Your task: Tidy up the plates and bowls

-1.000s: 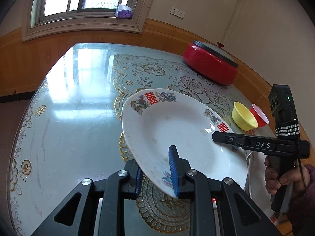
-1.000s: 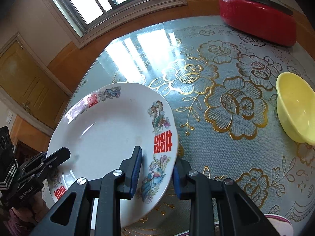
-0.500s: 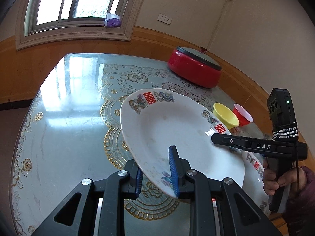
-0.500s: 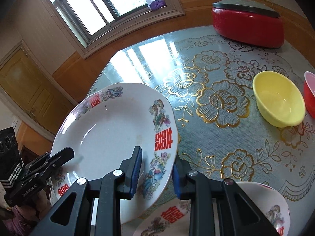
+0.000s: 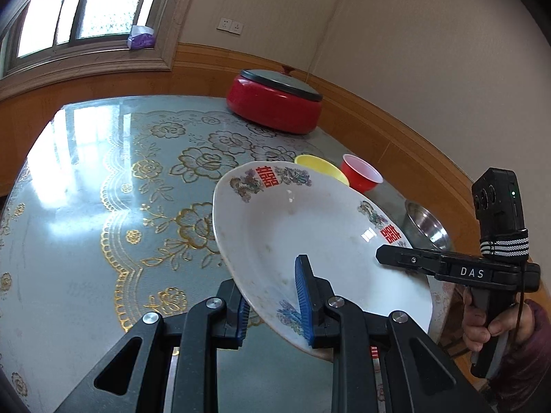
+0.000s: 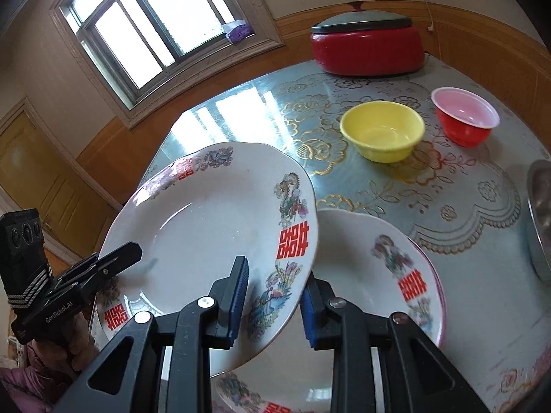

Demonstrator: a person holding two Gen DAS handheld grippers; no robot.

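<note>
A white plate (image 5: 310,227) with red characters and flower prints is held in the air, tilted, above the table. My left gripper (image 5: 272,306) is shut on its near rim. My right gripper (image 6: 273,304) is shut on the opposite rim of the same plate (image 6: 213,227), and shows from the side in the left wrist view (image 5: 447,268). Below it lies a stack of similar plates (image 6: 396,268) at the table's near edge. A yellow bowl (image 6: 382,130) and a red bowl (image 6: 463,117) stand farther back.
A red lidded pot (image 6: 366,39) stands at the table's far side. A steel bowl (image 5: 427,227) sits at the right edge. The glass table top (image 5: 86,186) has a gold-flowered lace mat. A window and wood-panelled walls surround the table.
Both grippers have lifted the plate higher and carried it towards the near right edge, over the stack of plates. The bowls and steel bowl came into view.
</note>
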